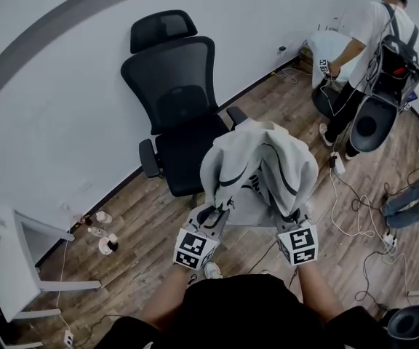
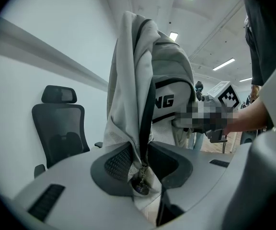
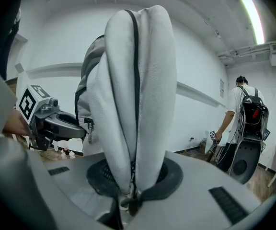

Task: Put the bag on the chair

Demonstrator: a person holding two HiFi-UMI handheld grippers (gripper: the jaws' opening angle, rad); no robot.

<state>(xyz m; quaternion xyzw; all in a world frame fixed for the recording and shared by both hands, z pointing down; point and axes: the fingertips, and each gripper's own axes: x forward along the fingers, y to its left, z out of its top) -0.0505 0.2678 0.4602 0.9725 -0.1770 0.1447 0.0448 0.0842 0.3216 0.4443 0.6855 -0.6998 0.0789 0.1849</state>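
Now we hold the soft bag [image 1: 268, 158] up before the chair [image 1: 184, 115], left gripper [image 2: 145, 172] and right gripper [image 3: 131, 188] each clamped on a limp fold at a zip seam; it seems light and apt to sag.

Brown wood-plank floor [image 1: 144, 224] throughout. White wall [image 1: 49, 100] carries curved grey band [image 1: 42, 31]. Person in white shirt [image 1: 373, 27] stands at far right, back turned, black backpack [image 1: 400, 60] on shoulders. White bench [image 1: 6, 267] at lower left, near wall. Cluster of small bottles [image 1: 102, 233] on floor beside skirting. Loose white and black cables [image 1: 362, 209] strewn over floor at right. Long ceiling strip light [image 3: 253, 16] lit.
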